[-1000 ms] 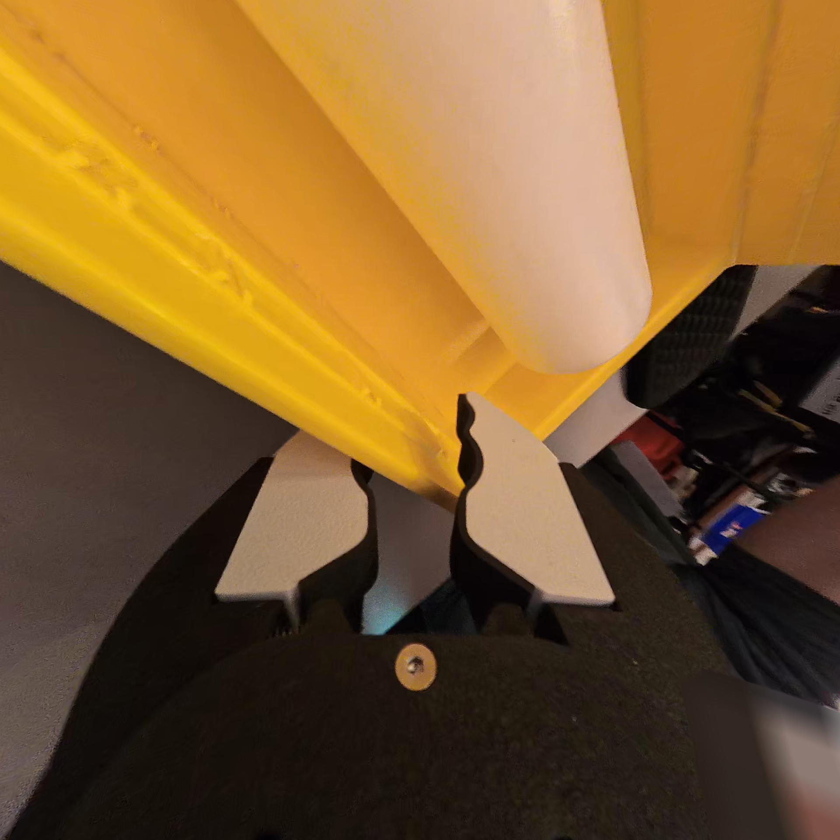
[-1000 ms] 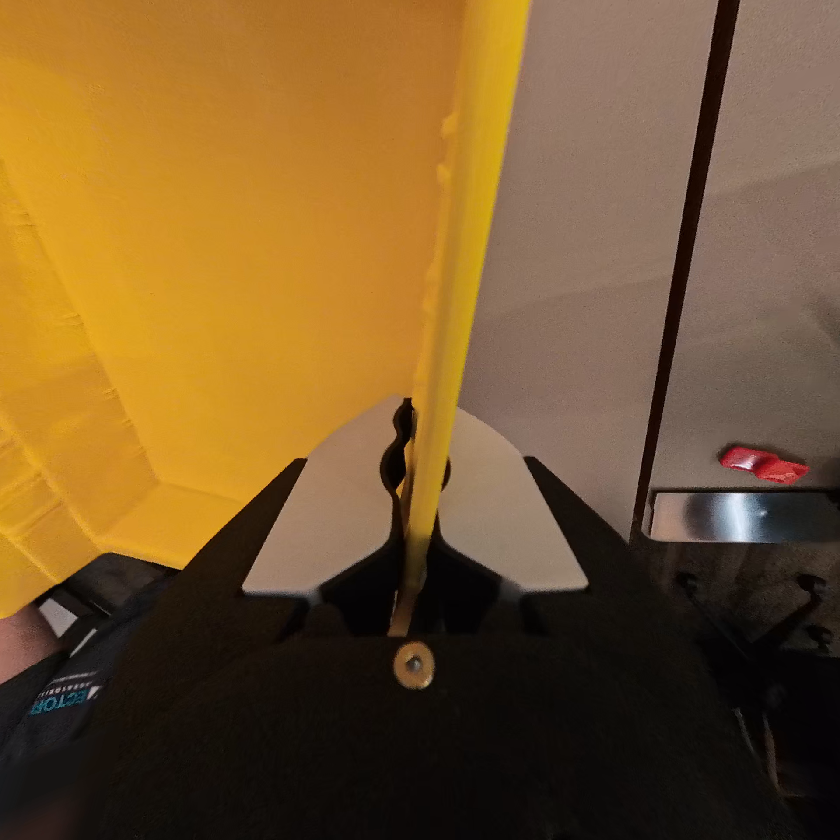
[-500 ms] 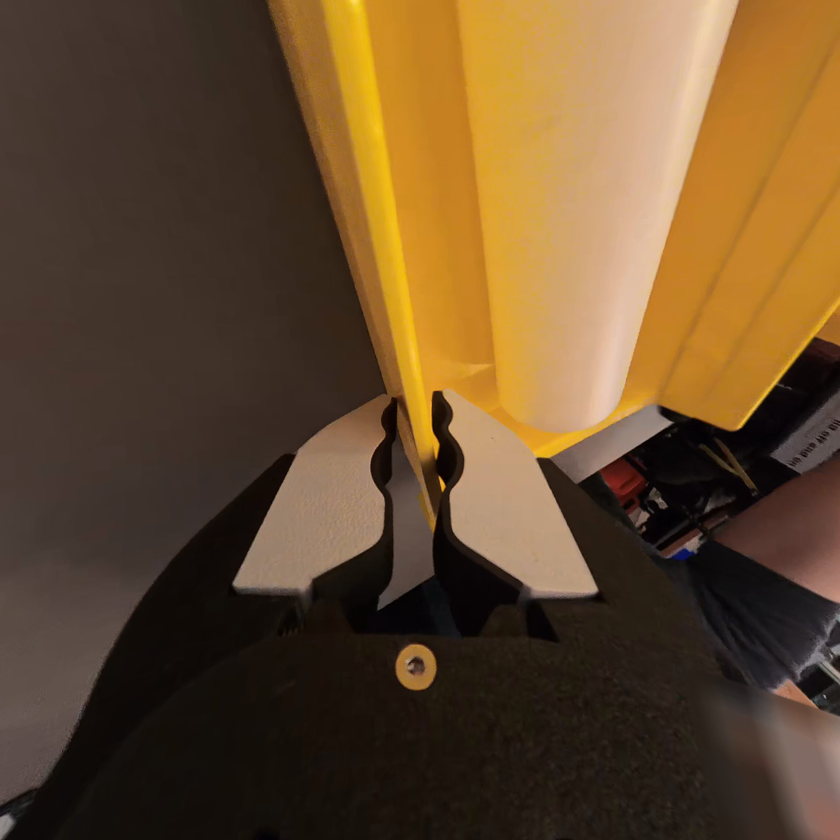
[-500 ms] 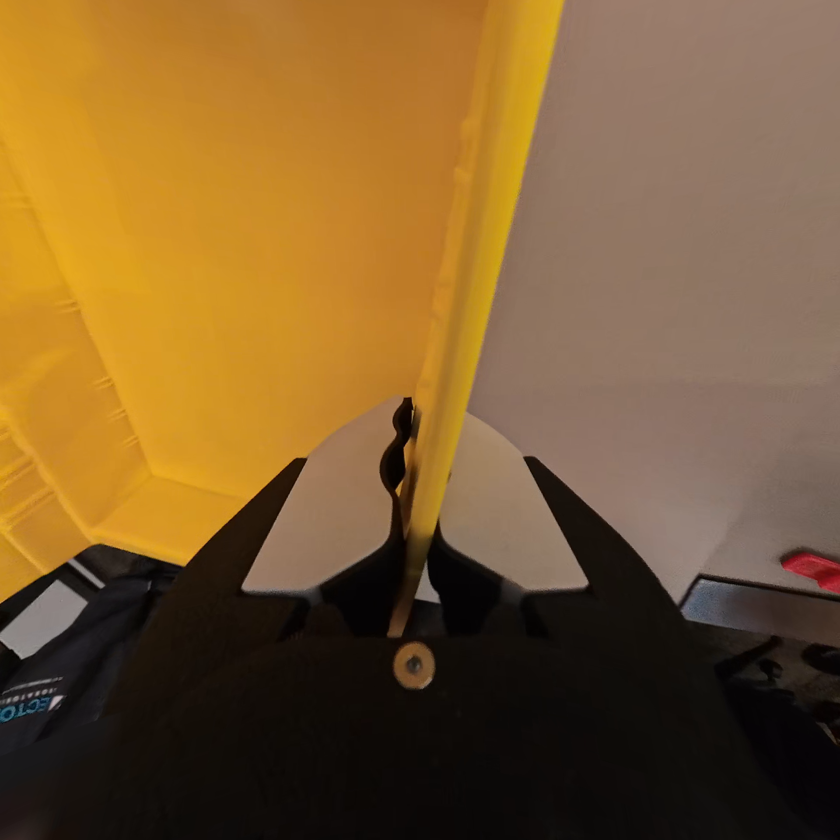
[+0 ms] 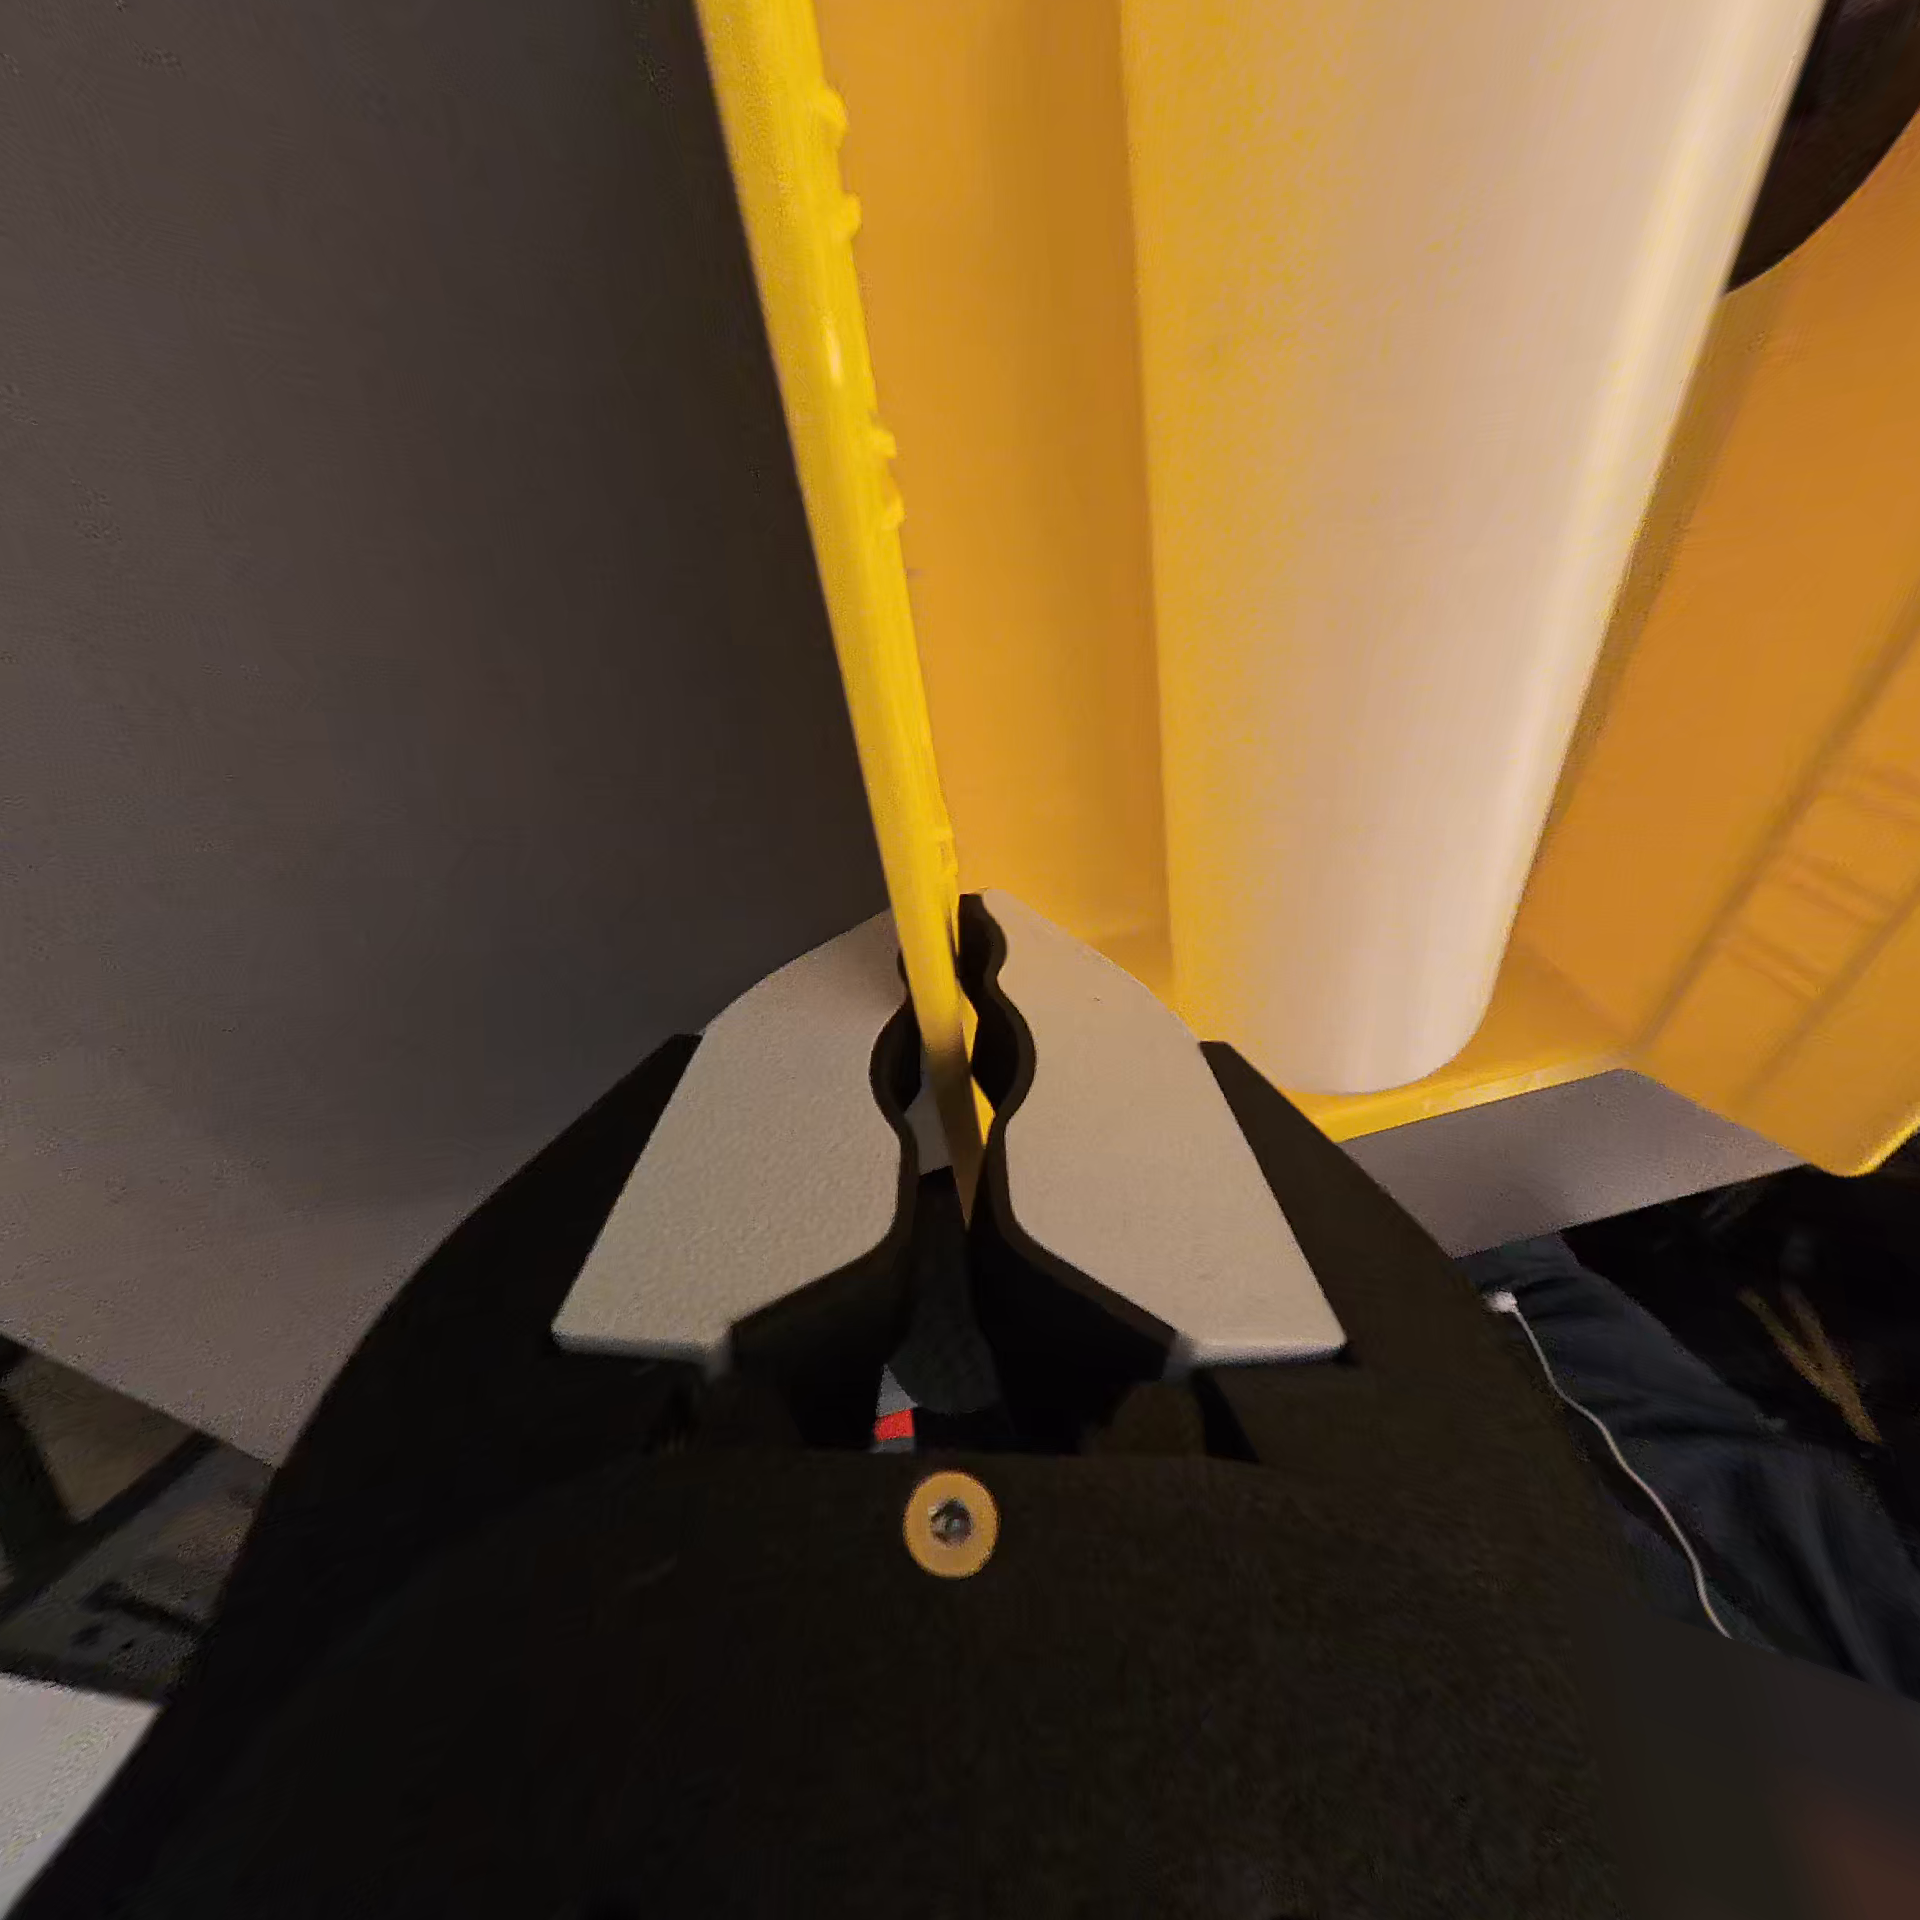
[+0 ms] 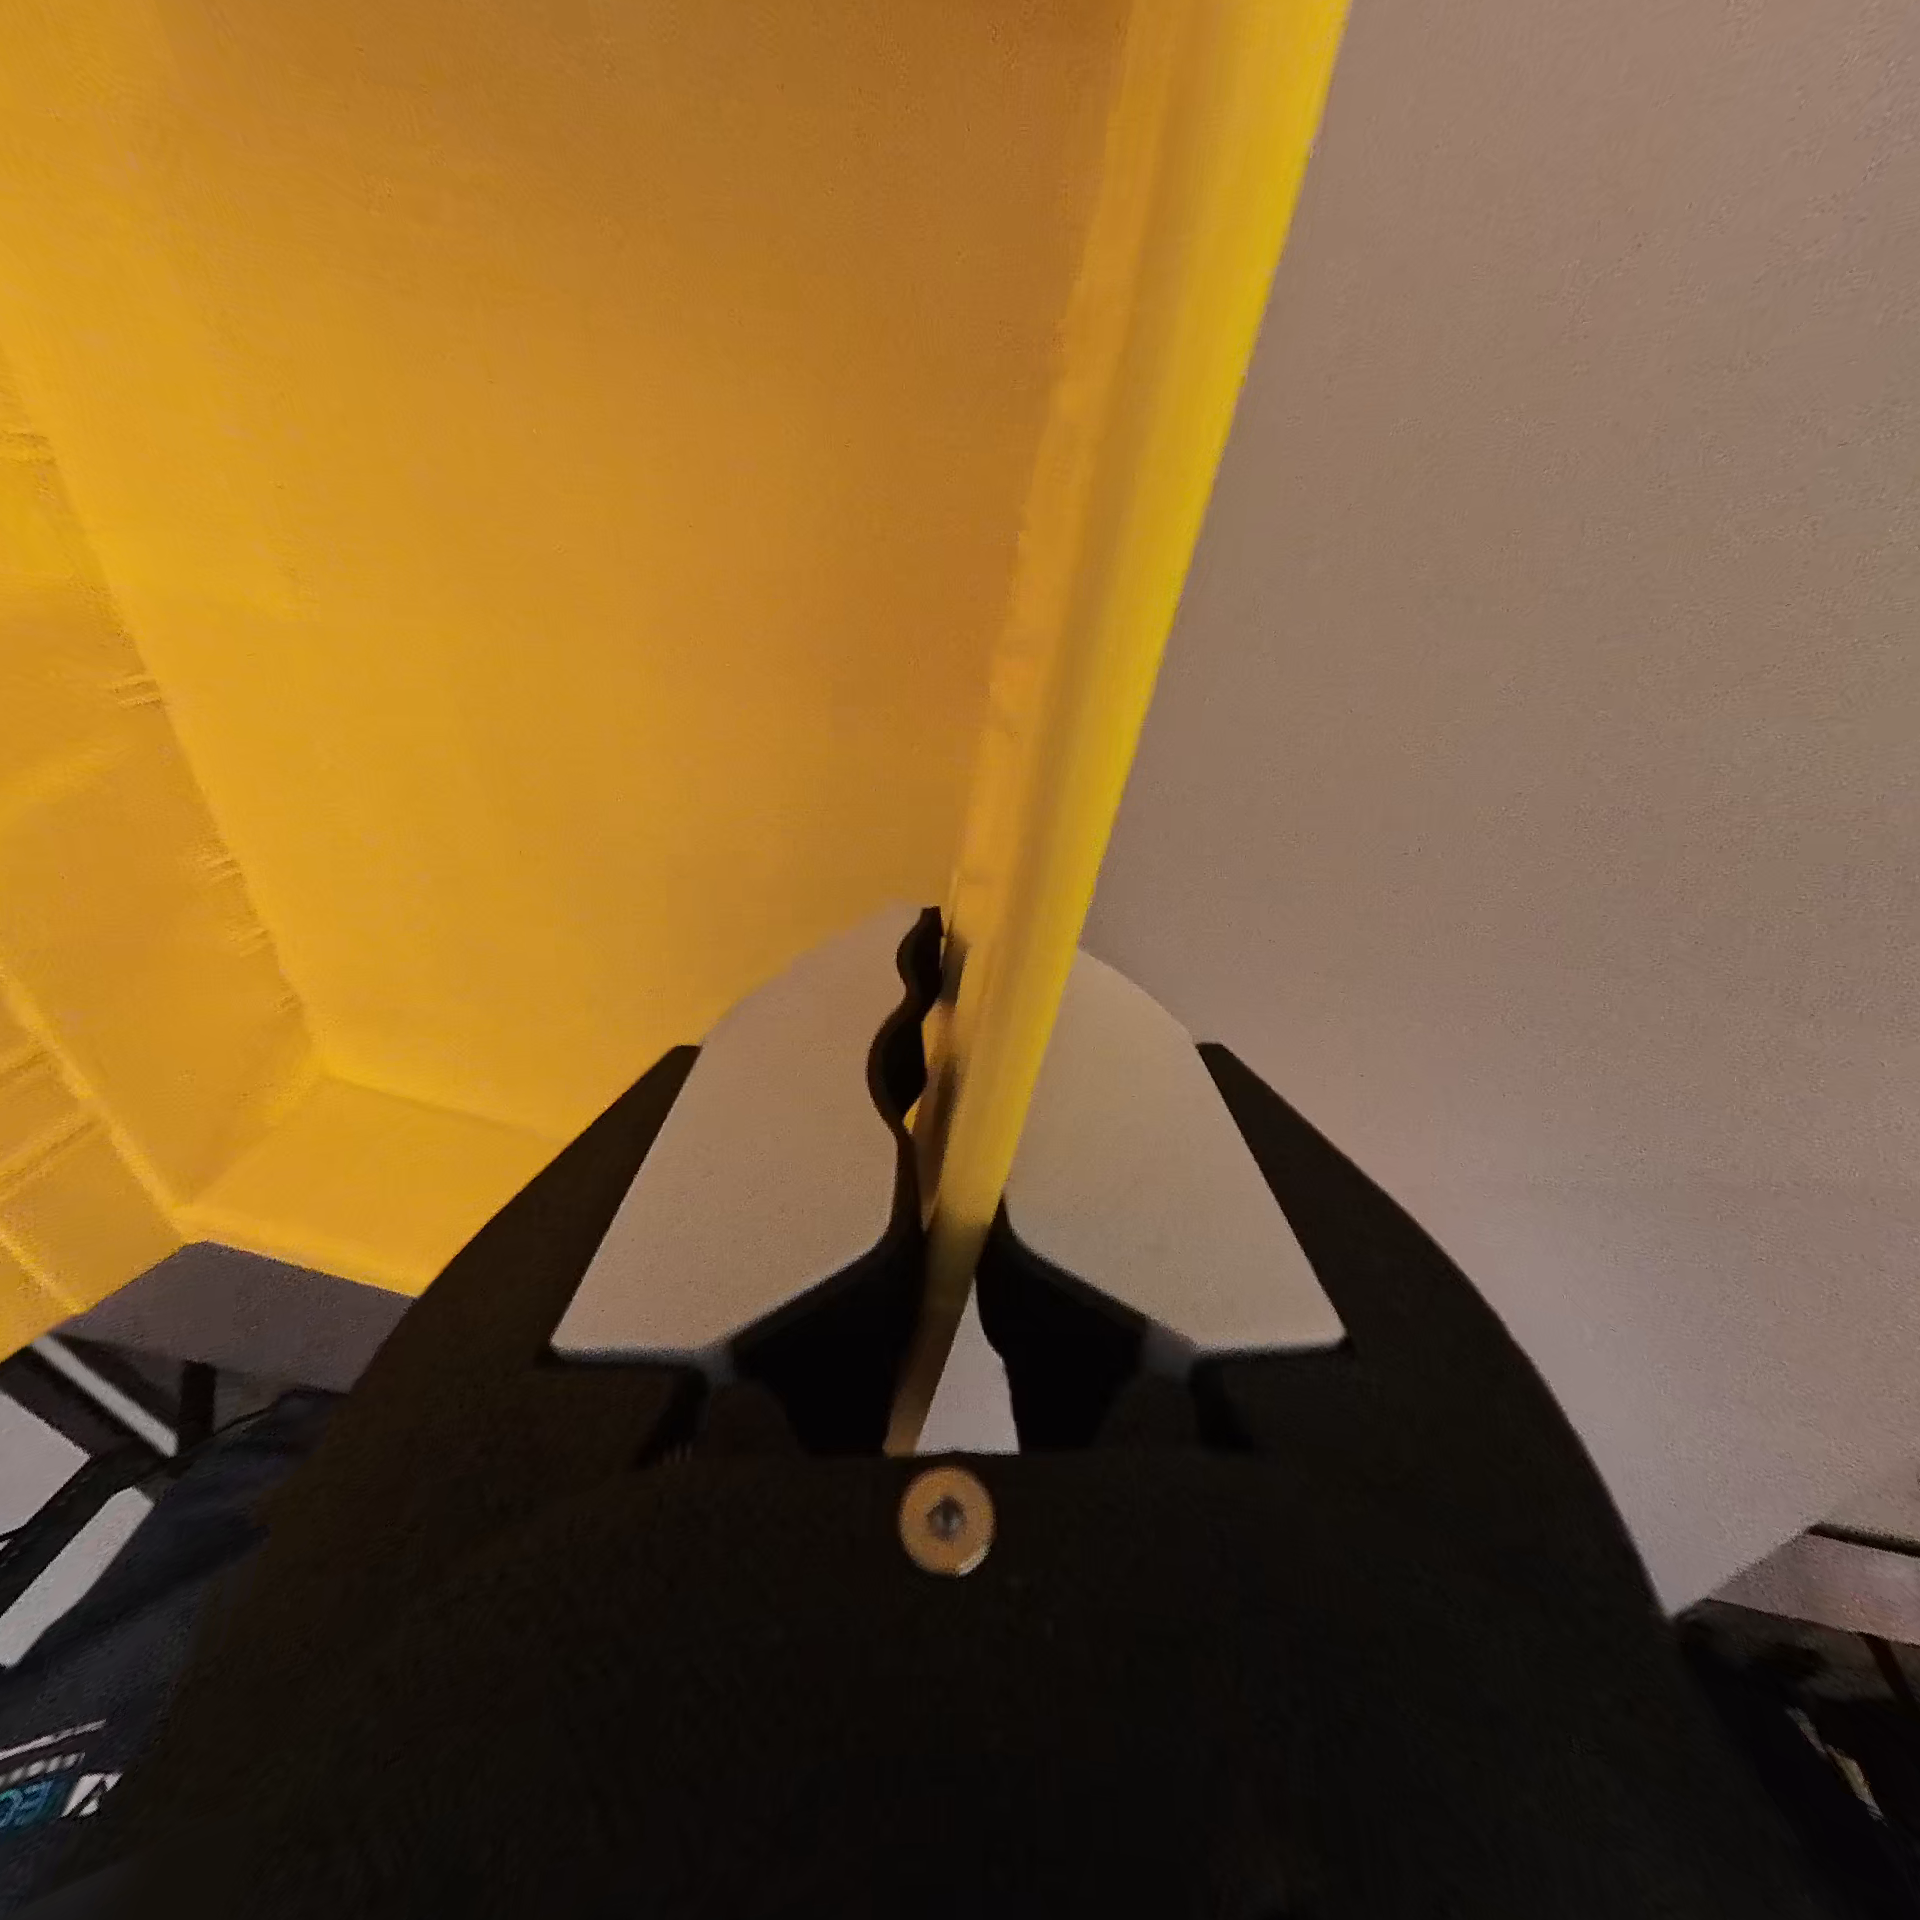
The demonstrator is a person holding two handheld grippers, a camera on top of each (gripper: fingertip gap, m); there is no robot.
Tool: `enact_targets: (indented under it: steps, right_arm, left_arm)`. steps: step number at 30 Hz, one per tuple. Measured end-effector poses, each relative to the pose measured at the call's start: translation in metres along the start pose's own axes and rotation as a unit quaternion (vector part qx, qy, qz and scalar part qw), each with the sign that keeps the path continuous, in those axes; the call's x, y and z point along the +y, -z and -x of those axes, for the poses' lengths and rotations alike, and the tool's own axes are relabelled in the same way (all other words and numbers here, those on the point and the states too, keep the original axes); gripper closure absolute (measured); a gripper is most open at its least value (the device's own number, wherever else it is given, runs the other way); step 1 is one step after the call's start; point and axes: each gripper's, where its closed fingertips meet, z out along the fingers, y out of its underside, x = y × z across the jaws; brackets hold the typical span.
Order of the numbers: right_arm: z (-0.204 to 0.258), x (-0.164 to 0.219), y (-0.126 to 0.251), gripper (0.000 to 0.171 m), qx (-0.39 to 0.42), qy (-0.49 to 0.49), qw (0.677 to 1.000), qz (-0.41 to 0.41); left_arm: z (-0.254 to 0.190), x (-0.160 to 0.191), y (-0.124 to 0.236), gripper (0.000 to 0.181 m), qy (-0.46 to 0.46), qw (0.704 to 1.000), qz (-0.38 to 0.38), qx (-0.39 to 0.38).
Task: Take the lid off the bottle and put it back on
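While left gripper [image 5: 951, 1039] fingers clamp yellow bin [image 5: 997, 520] rim, right gripper [image 6: 971, 1039] fingers clamp opposite rim.

The left gripper [image 5: 951, 997] has a black, felt-textured body, two pale grey fingers [image 5: 758, 1153] with wavy black inner edges, and one brass screw [image 5: 951, 1525] at its centre. The right gripper [image 6: 951, 997] looks the same, brass screw [image 6: 945, 1522] included.

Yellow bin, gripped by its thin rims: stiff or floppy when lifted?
Probably fairly stiff: the yellow bin has moulded steps, and its rim runs straight from the left tool and right tool. Smooth white cylinder inside could roll.
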Motion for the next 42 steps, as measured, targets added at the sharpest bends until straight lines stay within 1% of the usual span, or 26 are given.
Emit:
enact_targets:
  steps: [2,4,7,9,13,18,20,22,24,28,30,32,35,37,40,42]
  right_arm:
    - [0.003,-0.002,0.0,0.167,0.006,0.007,1.0,0.0]
    - [0.006,-0.003,-0.001,0.167,0.002,0.0,1.0,0.0]
    - [0.012,-0.005,-0.002,0.167,0.005,0.002,1.0,0.0]
    - [0.016,-0.006,-0.003,0.167,0.005,0.002,1.0,0.001]
    - [0.02,-0.005,-0.004,0.166,0.009,0.003,1.0,0.005]
    - [0.023,-0.003,-0.004,0.166,0.004,-0.001,1.0,0.001]
    - [0.025,-0.003,-0.004,0.163,-0.002,0.003,1.0,-0.004]
    - [0.029,-0.003,-0.003,0.157,-0.017,0.005,1.0,-0.009]
    - [0.031,-0.005,-0.001,0.15,-0.031,0.003,0.999,-0.021]
    - [0.027,-0.01,0.012,0.142,-0.012,0.013,0.998,-0.06]
    - [0.027,-0.015,0.027,0.14,-0.004,0.022,0.995,-0.097]
    - [0.031,-0.02,0.048,0.14,-0.008,0.021,0.988,-0.15]
    - [0.041,-0.031,0.092,0.14,-0.029,0.027,0.964,-0.262]
    - [0.051,-0.038,0.128,0.14,-0.035,0.047,0.933,-0.354]
    - [0.075,-0.04,0.184,0.139,-0.044,0.091,0.868,-0.486]
    - [0.096,-0.038,0.216,0.138,-0.064,0.123,0.816,-0.561]
  left_arm:
    - [0.018,0.004,0.004,0.177,0.011,1.0,-0.009,0.003]
    - [0.036,0.009,0.007,0.177,0.009,1.0,-0.013,-0.012]
    - [0.054,0.013,0.011,0.177,0.017,0.999,-0.025,-0.011]
    - [0.06,0.015,0.012,0.177,0.019,0.999,-0.034,-0.001]
    - [0.073,0.018,0.015,0.177,0.008,0.999,-0.04,-0.022]
    - [0.078,0.019,0.017,0.177,0.01,0.998,-0.054,-0.014]
    - [0.079,0.018,0.017,0.177,0.011,0.998,-0.058,-0.016]
    - [0.079,0.018,0.017,0.177,0.003,0.998,-0.06,-0.022]
    - [0.08,0.016,0.018,0.177,0.0,0.997,-0.068,-0.028]
    - [0.083,0.012,0.019,0.177,0.0,0.996,-0.085,-0.033]
    - [0.083,0.011,0.02,0.177,-0.003,0.995,-0.098,-0.031]
    - [0.082,0.007,0.029,0.175,-0.012,0.991,-0.126,-0.031]
    - [0.076,0.002,0.058,0.165,-0.025,0.979,-0.2,-0.038]
    - [0.065,-0.003,0.086,0.152,-0.051,0.96,-0.273,-0.042]
    - [0.031,-0.007,0.12,0.123,-0.094,0.926,-0.365,-0.033]
    - [0.005,-0.009,0.128,0.089,-0.122,0.91,-0.395,-0.013]
